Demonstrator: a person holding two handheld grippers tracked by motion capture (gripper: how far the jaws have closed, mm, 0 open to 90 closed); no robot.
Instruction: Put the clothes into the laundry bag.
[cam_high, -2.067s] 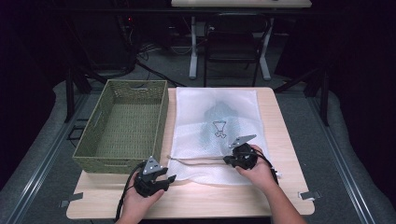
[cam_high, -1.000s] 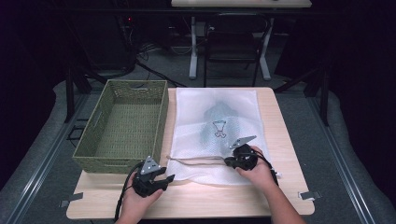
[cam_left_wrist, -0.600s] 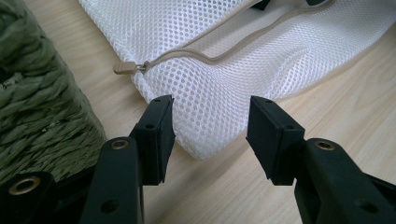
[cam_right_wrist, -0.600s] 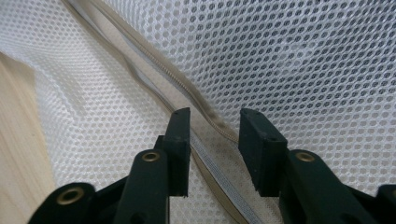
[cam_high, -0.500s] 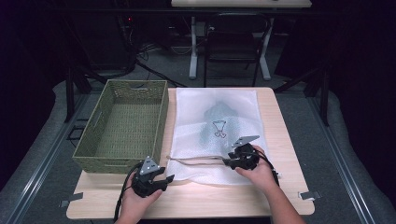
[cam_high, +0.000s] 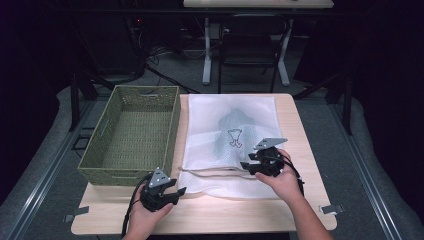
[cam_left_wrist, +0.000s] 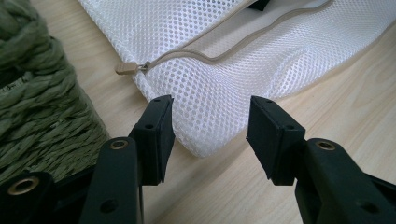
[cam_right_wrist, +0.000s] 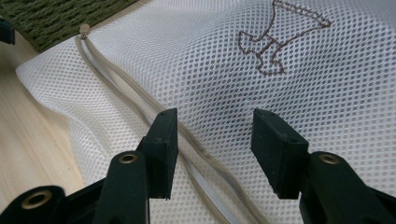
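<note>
Mesh laundry bag (cam_high: 227, 145) flat on the wooden table (cam_high: 310, 150), right of the green woven basket (cam_high: 132, 132), a dark garment showing through the mesh near a brown emblem (cam_high: 234, 138). From the high view: left gripper (cam_high: 176, 193) low at the near left corner of the bag, right gripper (cam_high: 246, 166) over the near part of the bag by the beige zipper (cam_high: 210, 172). Over to the left gripper view: jaws parted to a middling gap, bag corner (cam_left_wrist: 205, 116) lying between them, pads not pressing it; zipper pull (cam_left_wrist: 125, 69) just beyond, basket wall (cam_left_wrist: 42, 102) at left. Now the right gripper view: jaws just opened, standing apart above the mesh, gripping nothing, zipper track (cam_right_wrist: 196, 154) running between them, emblem (cam_right_wrist: 280, 37) at far right.
</note>
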